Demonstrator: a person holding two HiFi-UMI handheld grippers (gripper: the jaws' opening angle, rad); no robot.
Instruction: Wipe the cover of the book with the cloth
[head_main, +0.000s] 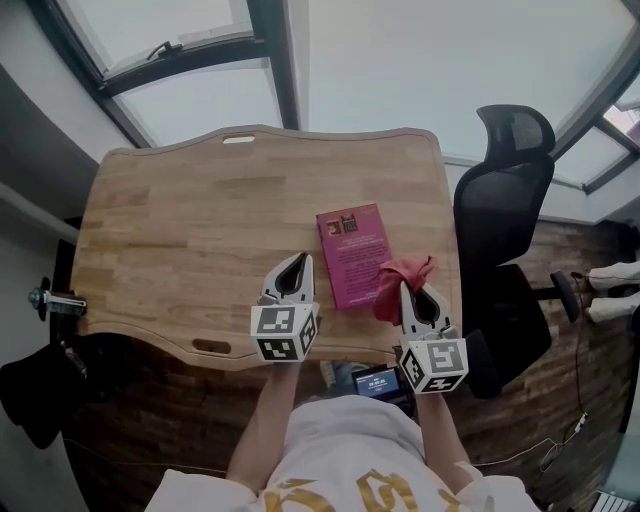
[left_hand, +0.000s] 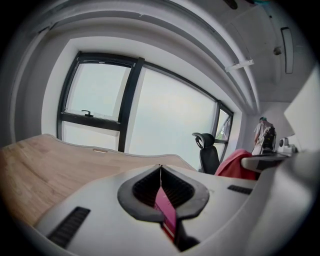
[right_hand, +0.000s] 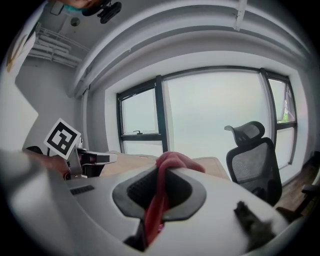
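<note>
Seemingly barely begun: right tongs (head_main: 413, 298) clamp the red cloth (head_main: 399, 276) at the pink book's (head_main: 347, 252) four-o'clock edge, left tongs (head_main: 296, 270) shut and empty, cover yet to wipe.

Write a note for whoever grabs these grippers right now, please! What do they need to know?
Left gripper: shut, jaws together, just left of the book.
Right gripper: shut on the red cloth, which drapes over the book's right edge.
Book: pink, lying flat near the front of the wooden table.
Done: the cloth is gripped and at the book.
Left: wipe across the cover. Nothing shows how much is already wiped.
</note>
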